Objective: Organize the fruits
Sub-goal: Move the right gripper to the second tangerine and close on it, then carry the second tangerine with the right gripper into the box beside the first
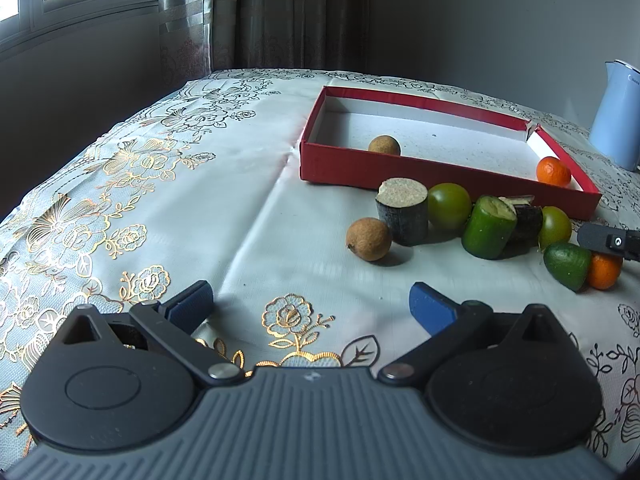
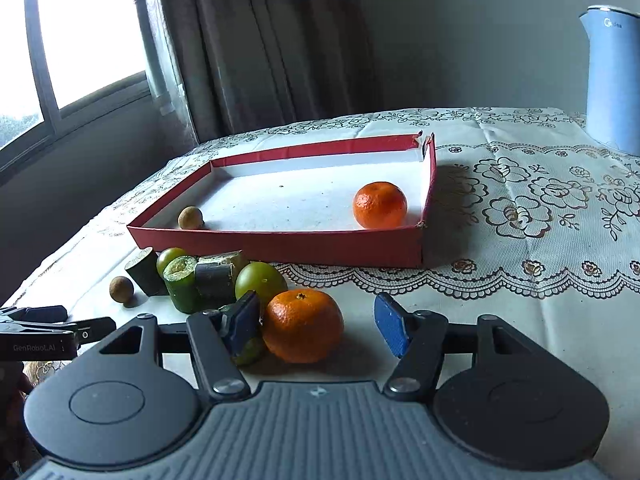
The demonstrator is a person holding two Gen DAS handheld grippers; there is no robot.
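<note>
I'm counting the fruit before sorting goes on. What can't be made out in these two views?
- Green fruit, right wrist view: mostly hidden behind the right hand-held gripper's left finger, so its shape is unclear.
- Blue kettle, left wrist view: cut off by the right edge.
- Dark cut piece, left wrist view: partly hidden behind the green cut piece.

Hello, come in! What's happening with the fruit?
Left gripper open, empty. Right gripper open around table tangerine, right side gapped. Red box holds another tangerine. Green fruit crowds left finger.
</note>
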